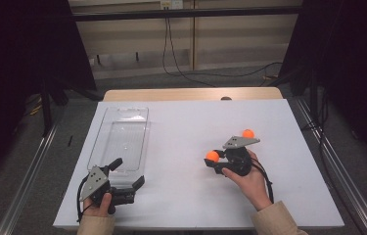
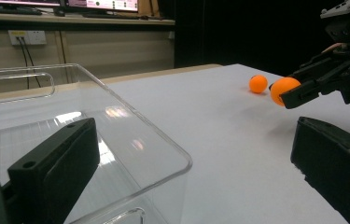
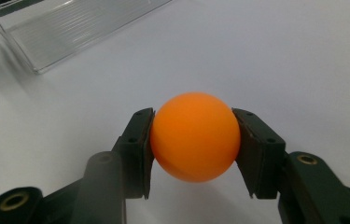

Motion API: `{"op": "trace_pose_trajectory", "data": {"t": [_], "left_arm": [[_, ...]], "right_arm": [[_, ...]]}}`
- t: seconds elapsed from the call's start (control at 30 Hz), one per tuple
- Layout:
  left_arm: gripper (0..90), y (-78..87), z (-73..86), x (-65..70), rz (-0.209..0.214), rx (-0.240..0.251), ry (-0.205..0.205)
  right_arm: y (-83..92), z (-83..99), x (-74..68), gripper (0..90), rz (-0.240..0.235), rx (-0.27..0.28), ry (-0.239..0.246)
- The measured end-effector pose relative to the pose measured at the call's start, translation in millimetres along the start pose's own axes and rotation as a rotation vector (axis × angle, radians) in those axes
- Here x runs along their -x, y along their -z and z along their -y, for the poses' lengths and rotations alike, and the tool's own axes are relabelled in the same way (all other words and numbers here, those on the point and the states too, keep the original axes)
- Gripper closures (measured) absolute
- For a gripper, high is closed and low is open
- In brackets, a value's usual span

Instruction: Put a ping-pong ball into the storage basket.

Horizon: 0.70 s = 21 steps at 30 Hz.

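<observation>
Right hand-held gripper (image 1: 214, 159) has its jaws clamped on an orange ball (image 3: 195, 136), pads pressing both sides of it, nothing else in the grip. Ball sits right at the jaw tips, a bit above the white table (image 1: 186, 142), right of the table's middle as seen in the high view. From the left gripper view the same ball (image 2: 283, 89) pokes out of the black jaws, clear of the surface. Person's right hand (image 1: 249, 178) wraps the body of that hand-held gripper from below, beige sleeve at the table's near edge.

Second orange ball (image 1: 248, 133) lies loose on the table just beyond the right hand-held gripper, partly tucked behind its grey plate, apart from the held ball.

Left hand-held gripper (image 1: 128, 174) sits at the near-left corner of the table, jaws spread wide with nothing pinched. One jaw hangs over the near end of the clear plastic tray (image 1: 122, 134), the other outside its wall. Tray is long, see-through, lying along the left side of the table, well apart from both balls. Nothing in it that I can see.
</observation>
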State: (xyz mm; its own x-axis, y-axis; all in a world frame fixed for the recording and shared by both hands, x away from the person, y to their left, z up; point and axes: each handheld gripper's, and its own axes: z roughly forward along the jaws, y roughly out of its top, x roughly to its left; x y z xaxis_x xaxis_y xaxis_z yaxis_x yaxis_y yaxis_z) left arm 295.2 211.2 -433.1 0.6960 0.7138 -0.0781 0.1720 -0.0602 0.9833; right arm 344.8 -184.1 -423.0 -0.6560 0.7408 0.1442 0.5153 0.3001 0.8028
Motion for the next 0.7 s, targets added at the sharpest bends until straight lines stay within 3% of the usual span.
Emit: {"op": "trace_pose_trajectory", "data": {"t": [0.37, 0.7], "left_arm": [[1.0, -2.8, -0.1, 0.1, 0.011, 0.008, 0.006], [1.0, -2.1, 0.0, 0.4, 0.015, 0.011, 0.008]], "right_arm": [[1.0, -3.5, 0.2, 51.1, -0.003, 0.017, -0.016], [1.8, -11.9, -2.9, 51.1, -0.005, 0.026, -0.001]]}}
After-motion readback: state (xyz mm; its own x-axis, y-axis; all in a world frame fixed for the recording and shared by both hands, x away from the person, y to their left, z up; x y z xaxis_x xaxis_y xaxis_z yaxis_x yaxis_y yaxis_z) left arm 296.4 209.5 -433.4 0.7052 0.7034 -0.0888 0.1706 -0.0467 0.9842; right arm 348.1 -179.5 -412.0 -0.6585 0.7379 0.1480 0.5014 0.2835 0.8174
